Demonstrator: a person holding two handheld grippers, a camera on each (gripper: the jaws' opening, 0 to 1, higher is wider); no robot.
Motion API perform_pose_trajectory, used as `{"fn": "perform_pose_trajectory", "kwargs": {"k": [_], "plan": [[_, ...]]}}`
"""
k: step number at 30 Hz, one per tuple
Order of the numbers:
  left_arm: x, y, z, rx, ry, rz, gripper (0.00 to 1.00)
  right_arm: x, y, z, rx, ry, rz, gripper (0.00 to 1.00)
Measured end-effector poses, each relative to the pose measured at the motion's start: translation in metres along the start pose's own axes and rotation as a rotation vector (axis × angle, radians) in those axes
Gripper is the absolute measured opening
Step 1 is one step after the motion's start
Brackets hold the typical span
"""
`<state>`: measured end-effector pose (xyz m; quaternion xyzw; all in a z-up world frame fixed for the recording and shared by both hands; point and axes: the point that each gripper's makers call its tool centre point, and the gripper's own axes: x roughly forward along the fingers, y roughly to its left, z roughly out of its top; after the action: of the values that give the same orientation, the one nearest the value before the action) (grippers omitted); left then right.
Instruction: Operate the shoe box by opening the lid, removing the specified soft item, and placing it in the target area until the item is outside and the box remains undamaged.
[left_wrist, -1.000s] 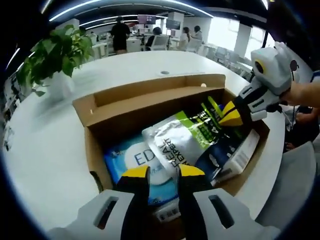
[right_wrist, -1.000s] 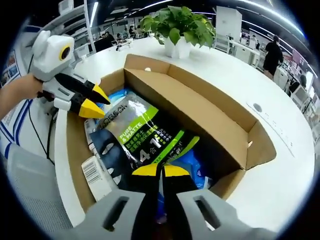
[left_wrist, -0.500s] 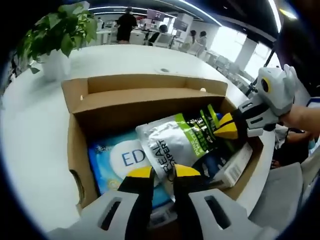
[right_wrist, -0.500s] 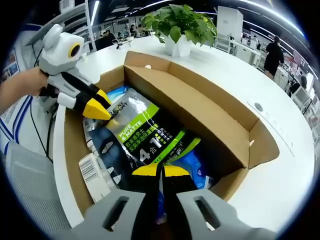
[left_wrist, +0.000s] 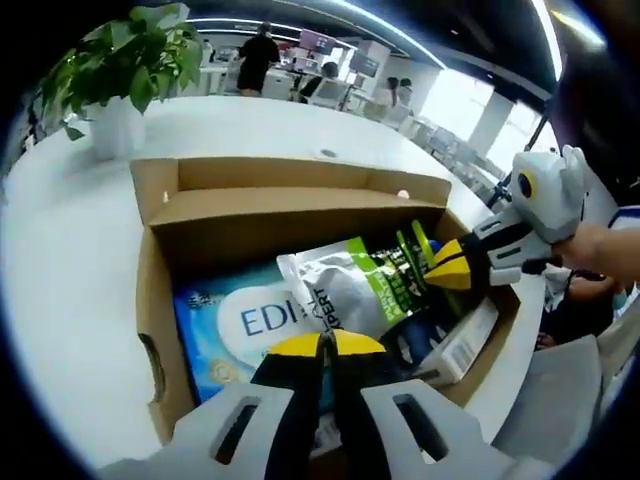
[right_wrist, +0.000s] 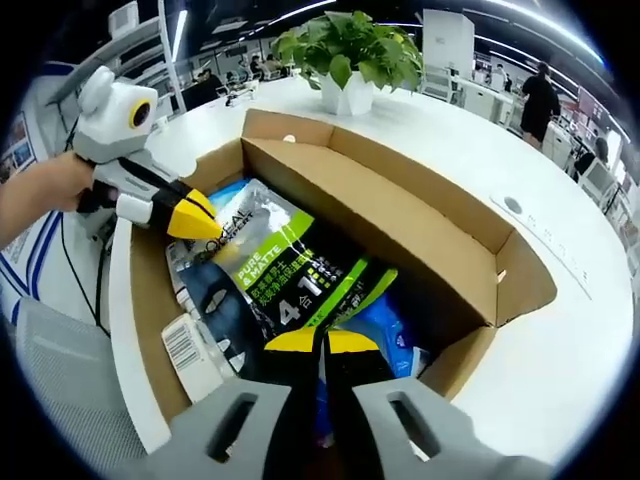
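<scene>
As seen in the left gripper view, the left gripper (left_wrist: 322, 344) is clamped on the near edge of the pouch (left_wrist: 350, 288), which lies in the open box (left_wrist: 160, 300) just ahead; the right gripper (left_wrist: 448, 268) enters from the right, gripping the pouch's far edge. Right gripper view: the right gripper (right_wrist: 322, 341) is closed on the pouch (right_wrist: 285, 275); ahead-left, a hand (right_wrist: 45, 190) holds the left gripper (right_wrist: 190, 215) at the pouch's opposite end, inside the box (right_wrist: 420, 235).
</scene>
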<state>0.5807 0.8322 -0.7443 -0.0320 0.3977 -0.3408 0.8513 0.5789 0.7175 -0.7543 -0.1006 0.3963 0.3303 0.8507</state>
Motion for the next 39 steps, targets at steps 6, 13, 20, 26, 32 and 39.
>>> {"fn": "perform_pose_trajectory", "kwargs": {"k": [6,13,20,26,32,39], "plan": [[-0.002,-0.002,0.004,-0.02,-0.011,0.006,0.0,-0.006,0.001,0.004,0.017,-0.017,0.003,0.0],[-0.011,-0.003,0.011,-0.026,-0.033,0.016,0.0,-0.015,0.005,0.013,0.054,-0.056,0.009,0.0],[-0.019,-0.008,0.02,-0.021,-0.049,0.02,0.0,-0.023,0.005,0.022,0.07,-0.089,0.007,0.0],[-0.022,-0.014,0.03,-0.005,-0.059,0.02,0.0,-0.034,0.001,0.029,0.095,-0.117,0.004,0.0],[-0.023,-0.022,0.042,0.009,-0.073,0.01,0.0,-0.048,-0.007,0.035,0.125,-0.146,-0.006,0.0],[-0.02,-0.035,0.052,0.034,-0.081,-0.011,0.0,-0.063,-0.017,0.037,0.155,-0.164,-0.023,0.0]]}}
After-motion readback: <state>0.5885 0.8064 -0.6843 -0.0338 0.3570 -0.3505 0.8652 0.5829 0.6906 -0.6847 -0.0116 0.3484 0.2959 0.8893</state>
